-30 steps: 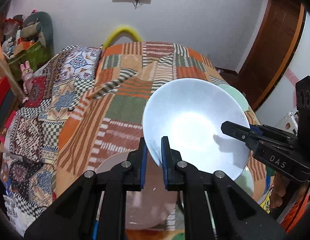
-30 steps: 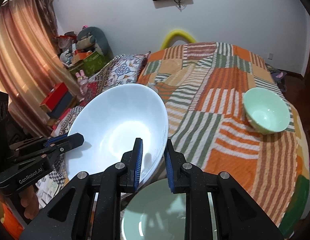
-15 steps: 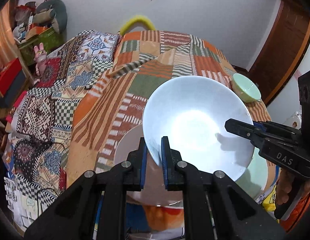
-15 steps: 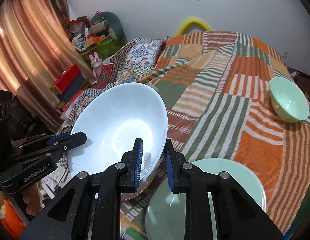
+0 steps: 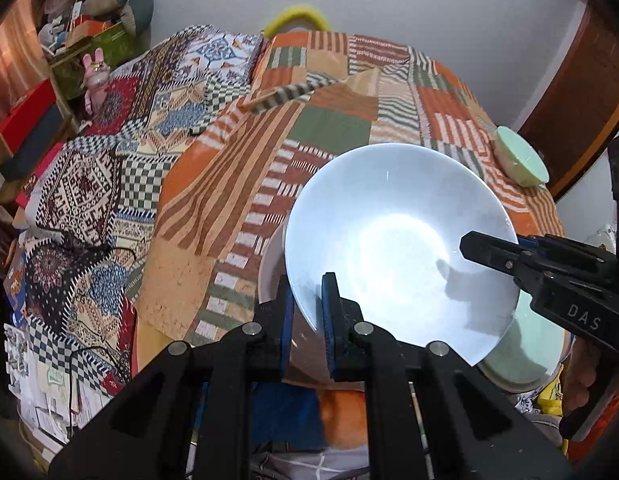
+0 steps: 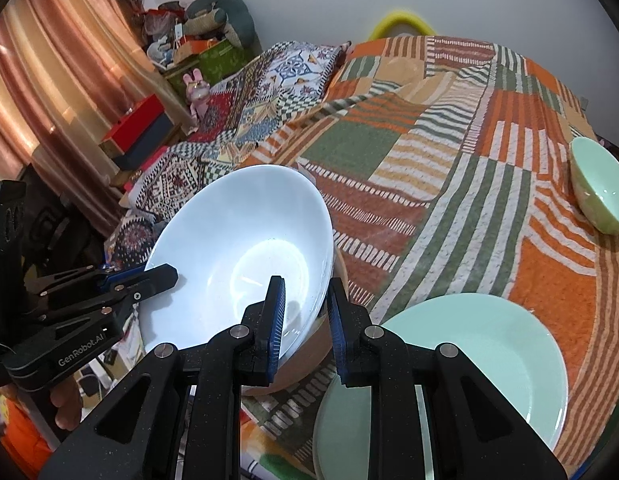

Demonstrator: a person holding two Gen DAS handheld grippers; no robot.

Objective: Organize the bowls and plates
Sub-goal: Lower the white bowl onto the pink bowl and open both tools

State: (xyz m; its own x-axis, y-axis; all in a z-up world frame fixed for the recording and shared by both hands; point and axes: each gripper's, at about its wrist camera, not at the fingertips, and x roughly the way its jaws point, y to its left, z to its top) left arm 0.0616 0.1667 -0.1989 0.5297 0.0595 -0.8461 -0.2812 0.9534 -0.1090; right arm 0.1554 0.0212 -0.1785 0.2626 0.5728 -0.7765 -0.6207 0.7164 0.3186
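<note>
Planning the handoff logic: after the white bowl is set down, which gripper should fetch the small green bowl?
Right, probably. Both grip the white bowl, but the small green bowl lies on the right gripper's side.

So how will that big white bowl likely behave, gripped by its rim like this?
The white bowl looks glossy, so the fingers could slip. It appears rigid, probably ceramic or glass, so breakable if dropped. Held at opposite rim edges by both grippers, it likely stays steady.

Both views are evenly bright and sharp, with strong fisheye bending and black corners. Glare whitens the white bowl (image 5: 393, 248) at centre; warm backlight glows through the curtain (image 6: 57, 80) upper left.
</note>
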